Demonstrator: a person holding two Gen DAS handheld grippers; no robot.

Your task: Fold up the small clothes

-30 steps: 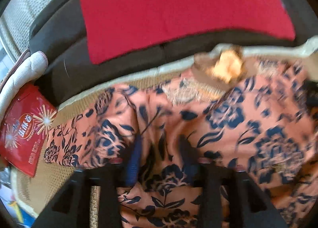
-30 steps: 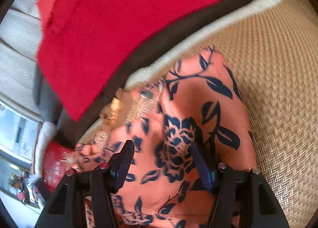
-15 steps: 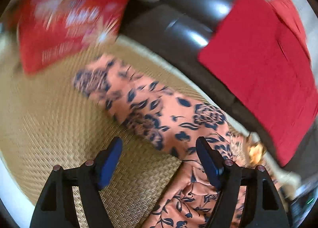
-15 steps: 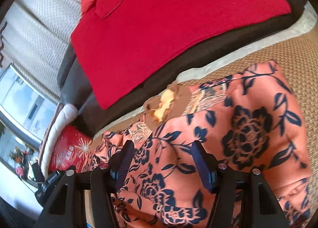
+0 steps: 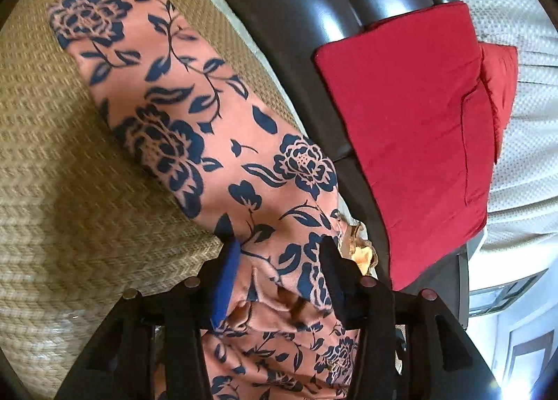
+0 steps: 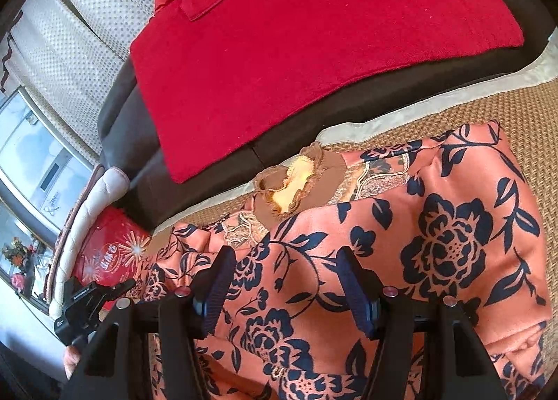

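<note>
The orange flowered garment (image 5: 195, 128) lies spread on the woven mat (image 5: 62, 190), running from eleven o'clock down to six in the left wrist view. The left gripper (image 5: 279, 260) has just been closing; its jaws now stand about half apart, with a raised fold of the garment between them, though whether the pads press it cannot be told. The right gripper (image 6: 286, 267) hovers over the same garment (image 6: 436, 243), its jaws spread wide with cloth beneath and nothing pinched. A red cushion (image 6: 296, 51) rests on the dark sofa (image 6: 118, 128) at twelve o'clock.
</note>
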